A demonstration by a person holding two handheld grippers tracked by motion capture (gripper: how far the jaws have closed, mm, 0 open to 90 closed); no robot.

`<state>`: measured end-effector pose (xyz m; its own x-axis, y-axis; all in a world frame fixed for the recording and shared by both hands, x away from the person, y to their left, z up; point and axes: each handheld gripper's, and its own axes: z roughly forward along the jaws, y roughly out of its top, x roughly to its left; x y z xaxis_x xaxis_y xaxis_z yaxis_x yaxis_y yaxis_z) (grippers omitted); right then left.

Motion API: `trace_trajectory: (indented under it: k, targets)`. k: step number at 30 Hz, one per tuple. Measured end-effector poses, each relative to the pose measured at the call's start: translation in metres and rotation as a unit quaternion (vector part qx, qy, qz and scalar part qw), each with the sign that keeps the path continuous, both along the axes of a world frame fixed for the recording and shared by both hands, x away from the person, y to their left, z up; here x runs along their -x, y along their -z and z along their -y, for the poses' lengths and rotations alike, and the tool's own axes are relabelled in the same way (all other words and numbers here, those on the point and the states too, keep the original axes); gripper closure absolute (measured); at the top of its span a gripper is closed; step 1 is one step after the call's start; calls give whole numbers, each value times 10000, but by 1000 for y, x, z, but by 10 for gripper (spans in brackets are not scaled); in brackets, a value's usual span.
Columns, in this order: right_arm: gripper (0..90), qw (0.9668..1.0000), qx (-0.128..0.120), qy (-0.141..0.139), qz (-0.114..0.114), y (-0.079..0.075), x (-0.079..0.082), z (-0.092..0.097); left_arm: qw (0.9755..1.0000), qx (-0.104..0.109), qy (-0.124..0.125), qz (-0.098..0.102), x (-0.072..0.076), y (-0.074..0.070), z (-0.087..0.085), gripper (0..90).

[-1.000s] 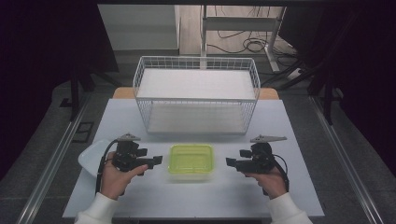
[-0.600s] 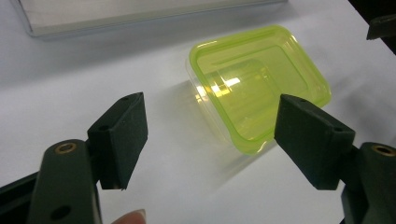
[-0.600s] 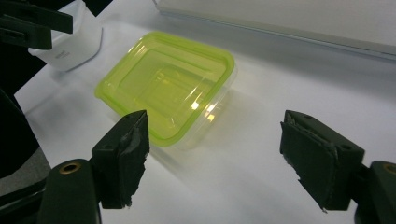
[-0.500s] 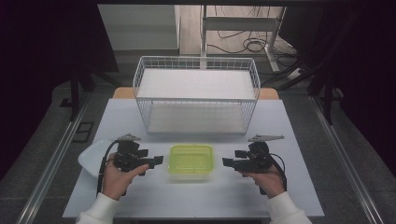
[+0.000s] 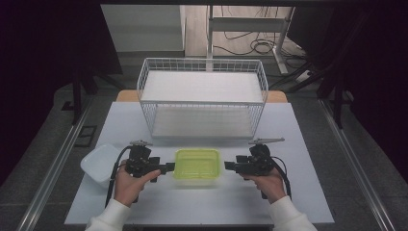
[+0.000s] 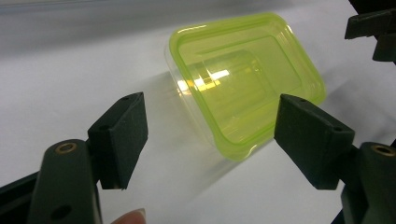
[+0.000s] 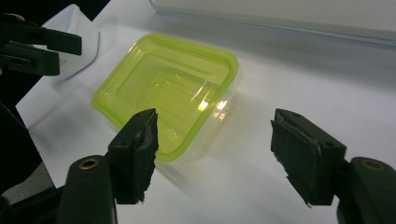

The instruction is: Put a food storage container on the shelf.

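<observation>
White tabletop (image 5: 192, 202) runs under both your forearms, so start from there: your left gripper (image 5: 166, 168) and right gripper (image 5: 228, 166) face each other across the clear rectangular plastic container with the lime-green lid (image 5: 197, 166), which sits flat on the table between them, lid on. Both sets of jaws stand wide open and hold nothing. In the left gripper view the lidded container (image 6: 243, 88) lies ahead of the open pads, not yet between them; the right gripper view shows the same, with its near corner (image 7: 168, 102) just past the left pad.

To do this step well, I judge you should bring both grippers in level and low, so the pads meet the short ends of the tub below the lid's rim rather than on the lid's lip. Close evenly from both sides; thin plastic like this may flex or skid if one side pushes first.

To your left, a white lidless plastic tub (image 5: 98, 163) rests by the table edge, clear of the work. Farther back stands the white wire basket (image 5: 202, 103) with its pale liner, well apart from the container.

Against half a second ago, the right gripper has edged inward toward the container's right end, while the left gripper and the container itself sit as they did.
</observation>
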<state>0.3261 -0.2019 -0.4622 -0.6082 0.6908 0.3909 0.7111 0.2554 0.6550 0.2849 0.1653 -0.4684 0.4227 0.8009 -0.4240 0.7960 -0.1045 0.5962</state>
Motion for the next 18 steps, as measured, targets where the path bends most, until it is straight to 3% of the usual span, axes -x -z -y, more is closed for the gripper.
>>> trace_trajectory:
  k: [5, 12, 18]
  targets:
    - [343, 9999, -42, 76, -121, 3, -5, -3, 9997, 203, -89, -128, -10, 4, 3, 255]
    - [361, 9990, -78, 163, -408, 18, -20, -13, 9987, 222, -129, -439, -27, 21, 9, 268]
    - [396, 9980, -116, 135, -601, 27, -25, -16, 9973, 438, -184, -564, -32, 28, 9, 357]
